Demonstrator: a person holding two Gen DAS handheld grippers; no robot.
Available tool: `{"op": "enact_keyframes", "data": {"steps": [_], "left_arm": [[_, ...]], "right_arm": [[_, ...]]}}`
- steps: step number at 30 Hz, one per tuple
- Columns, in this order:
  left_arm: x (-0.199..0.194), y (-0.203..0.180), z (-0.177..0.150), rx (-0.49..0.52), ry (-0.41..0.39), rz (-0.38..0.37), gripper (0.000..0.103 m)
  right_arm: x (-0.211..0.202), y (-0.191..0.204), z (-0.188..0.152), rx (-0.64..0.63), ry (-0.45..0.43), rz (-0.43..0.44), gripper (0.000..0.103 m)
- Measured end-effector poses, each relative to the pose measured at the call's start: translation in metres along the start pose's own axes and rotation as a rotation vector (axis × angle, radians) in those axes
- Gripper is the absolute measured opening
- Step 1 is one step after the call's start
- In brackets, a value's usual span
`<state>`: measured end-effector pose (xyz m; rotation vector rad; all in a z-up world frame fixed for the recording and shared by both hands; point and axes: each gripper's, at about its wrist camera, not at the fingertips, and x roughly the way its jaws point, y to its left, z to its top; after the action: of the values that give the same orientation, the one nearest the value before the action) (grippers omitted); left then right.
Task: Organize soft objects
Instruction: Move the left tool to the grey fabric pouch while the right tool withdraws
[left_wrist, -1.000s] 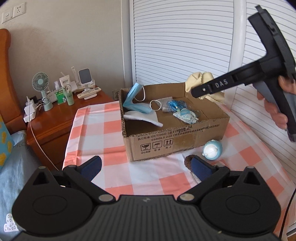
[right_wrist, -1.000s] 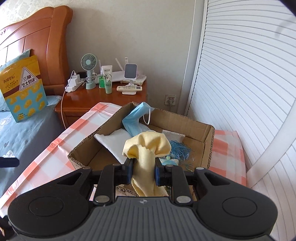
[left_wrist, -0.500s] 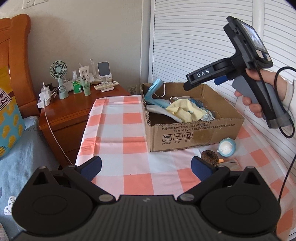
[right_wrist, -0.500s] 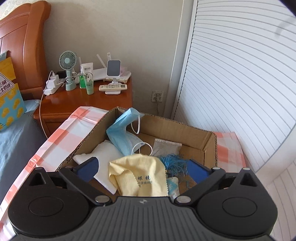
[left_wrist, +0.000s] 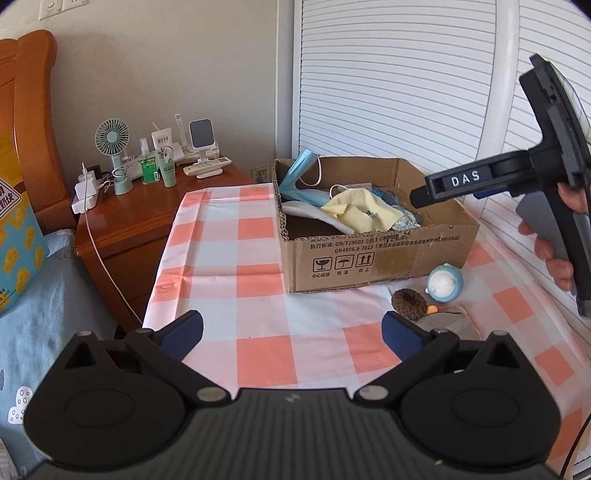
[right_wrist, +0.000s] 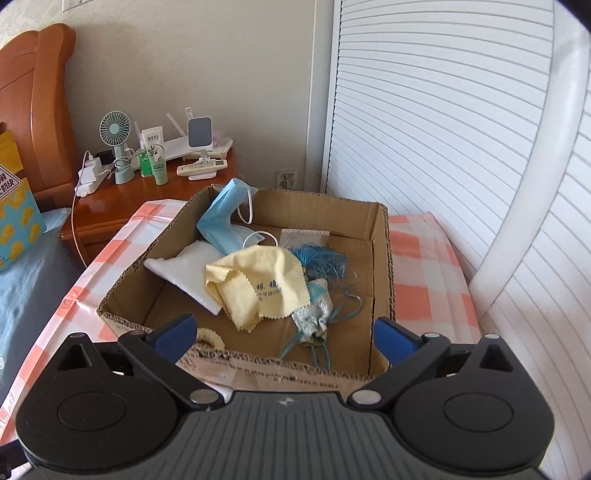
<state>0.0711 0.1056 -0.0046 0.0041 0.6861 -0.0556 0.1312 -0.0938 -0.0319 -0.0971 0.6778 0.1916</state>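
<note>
1. Far left: white charger cable (left_wrist: 107, 266) hangs off the nightstand (left_wrist: 147, 218) right by the checked surface (left_wrist: 258, 277); swing your left gripper (left_wrist: 291, 332) wide that way and you could snag it and pull the plugs down.
2. Left gripper is spread wide, holding nothing, low over the near edge of the surface; nothing between its pads.
3. Cardboard box (right_wrist: 255, 362) holds the yellow cloth (right_wrist: 258, 284), the blue mask (right_wrist: 225, 225), a white cloth (right_wrist: 184, 273) and blue string (right_wrist: 321, 258); the mask leans on the back-left corner and sticks up past the rim; bump it and it could flop out.
4. String is loose and tangled; closing your right gripper (right_wrist: 282, 332) near it could drag other items out.
5. Right gripper is released and empty, just above the box's near wall; dipping could crush the rim.
6. Brown pompom (left_wrist: 408, 302), blue-white ball (left_wrist: 445, 282) and a grey piece (left_wrist: 448, 325) lie outside, in front of the box; the ball may roll off when nudged; judged roughly half sorted.
</note>
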Motion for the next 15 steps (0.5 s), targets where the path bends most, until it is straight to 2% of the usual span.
{"op": "enact_keyframes", "data": {"steps": [3,11,15], "left_arm": [[-0.002,-0.003,-0.001,0.008,-0.002,-0.007,0.102],[-0.001,-0.011,-0.005,0.019,0.013,-0.014,0.102],[0.002,-0.018,-0.006,0.031,0.018,-0.028,0.102]], "right_arm": [[-0.006,-0.007,-0.022,0.035,0.007,-0.010,0.103],[-0.010,-0.028,-0.074,0.071,0.036,-0.130,0.103],[-0.009,-0.035,-0.091,0.109,0.043,-0.101,0.103]]}}
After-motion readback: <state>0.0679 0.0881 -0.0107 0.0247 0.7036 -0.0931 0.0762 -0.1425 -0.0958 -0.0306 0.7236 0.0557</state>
